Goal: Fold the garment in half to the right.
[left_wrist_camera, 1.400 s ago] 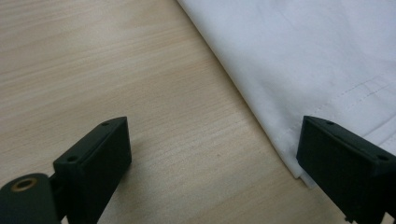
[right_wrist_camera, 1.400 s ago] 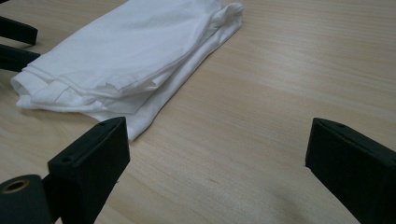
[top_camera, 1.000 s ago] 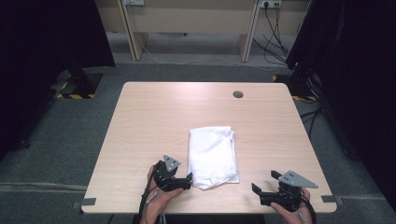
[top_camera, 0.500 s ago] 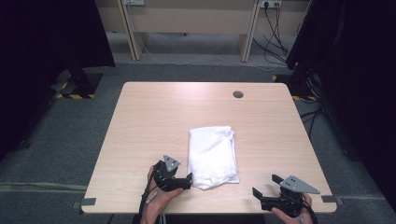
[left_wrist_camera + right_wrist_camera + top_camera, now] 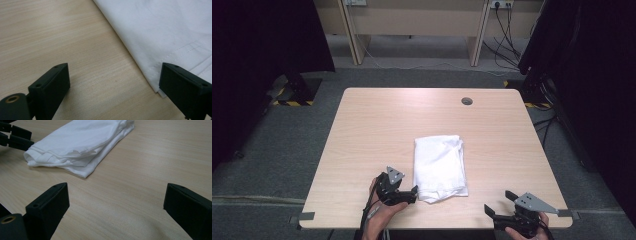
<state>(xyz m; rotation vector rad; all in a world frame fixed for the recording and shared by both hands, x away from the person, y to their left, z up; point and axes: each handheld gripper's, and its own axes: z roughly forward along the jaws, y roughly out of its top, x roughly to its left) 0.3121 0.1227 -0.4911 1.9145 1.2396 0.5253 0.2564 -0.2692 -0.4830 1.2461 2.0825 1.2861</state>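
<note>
Lying cloth: a white folded garment (image 5: 439,167) rests flat on the wooden table (image 5: 377,130), a little toward 5 o'clock of the table's middle, its long side running from 12 to 6 o'clock.
Cloth look: plain white fabric, folded into a rough rectangle of several layers; the right gripper view (image 5: 80,145) shows stacked edges, soft creases and a rumpled end.
Cloth hem: in the left gripper view (image 5: 160,32) a stitched seam runs along the near edge, and the surface is smooth and clean.
Left gripper: the left gripper (image 5: 412,192) sits at the cloth's 7 o'clock corner, jaws spread wide; one jaw stands over the cloth's edge, the other over bare wood, and nothing is pinched.
Right gripper: the right gripper (image 5: 497,207) is at the table's 5 o'clock edge, well apart from the cloth, jaws spread wide over bare wood.
Table mark: a small dark round cap (image 5: 467,101) lies toward 1 o'clock, far from the cloth.
</note>
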